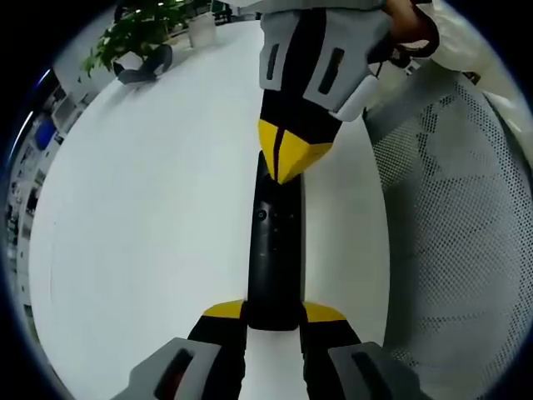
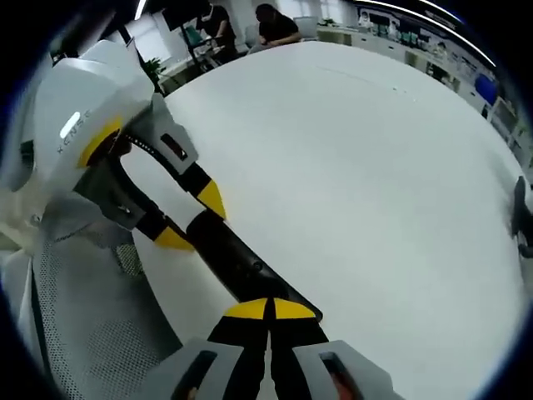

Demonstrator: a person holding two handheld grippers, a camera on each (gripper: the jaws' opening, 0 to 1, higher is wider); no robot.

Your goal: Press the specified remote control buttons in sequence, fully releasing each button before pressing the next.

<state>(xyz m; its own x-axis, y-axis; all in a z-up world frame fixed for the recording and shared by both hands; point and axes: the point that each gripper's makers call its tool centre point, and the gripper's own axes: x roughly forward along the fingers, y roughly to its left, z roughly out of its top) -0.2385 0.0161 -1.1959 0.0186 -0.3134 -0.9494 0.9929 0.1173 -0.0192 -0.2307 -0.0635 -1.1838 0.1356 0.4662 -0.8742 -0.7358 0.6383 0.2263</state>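
Slim black remote control [image 1: 273, 258] lies lengthwise on the white tabletop [image 1: 150, 217], near the table edge next to the white perforated mesh chair back [image 1: 458, 233]. Left gripper [image 1: 273, 315] pinches the remote's near end, yellow tips flanking it on both sides; the right gripper view shows the same grip from the far end [image 2: 193, 218]. Right gripper [image 2: 270, 310] has its jaws pressed together, yellow tips meeting in one point that sits on the remote's top face at the far end; in the left gripper view that point [image 1: 286, 162] is down on the upper part of the remote, just above a small round button [image 1: 261, 214]. Can't tell whether the tip is actually depressing a button, since the contact spot is covered. Only container around: a white pot [image 1: 201, 30] holding a leafy green plant [image 1: 137, 29], far corner of the table, well apart from the remote. A grey curved object [image 1: 143, 68] lies beside it. Two people [image 2: 275, 23] sit at the table's far edge in the right gripper view. Tabletop around the remote is bare.
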